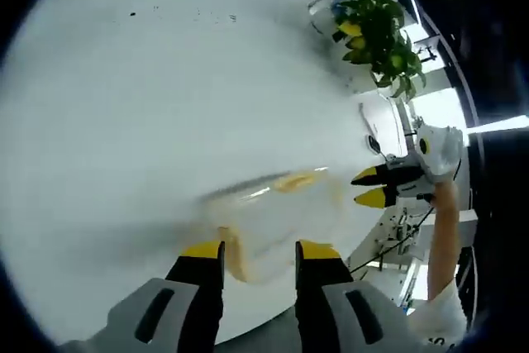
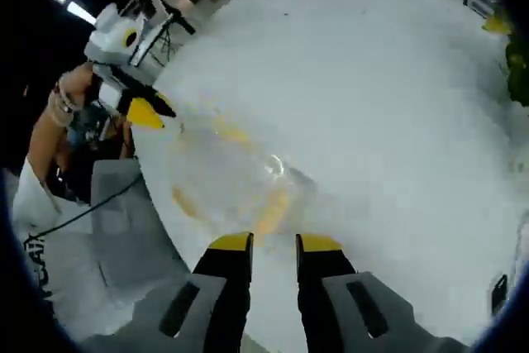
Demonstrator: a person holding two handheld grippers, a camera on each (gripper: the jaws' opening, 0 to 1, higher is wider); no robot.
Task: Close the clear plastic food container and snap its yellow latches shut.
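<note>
The clear plastic container [image 1: 277, 217], blurred, lies on the white table [image 1: 149, 105] near its edge. A yellow latch [image 1: 299, 179] shows on its far side and another latch [image 1: 234, 255] by my left jaw. My left gripper [image 1: 259, 250] stands open at the container's near wall. My right gripper [image 1: 369, 187] comes in from the right, its yellow tips just off the container's end. In the right gripper view the container [image 2: 235, 175] lies ahead of my right gripper [image 2: 274, 243], whose jaws stand narrowly open behind a yellow latch [image 2: 273, 211]. The left gripper [image 2: 147, 112] is at the far left end.
A potted plant with yellow fruit [image 1: 376, 35] stands at the table's far right. A person's arm [image 1: 442, 237] holds the right gripper beyond the table edge. The white table [image 2: 372, 80] stretches wide behind the container. A grey seat [image 2: 124, 204] and cables lie below the edge.
</note>
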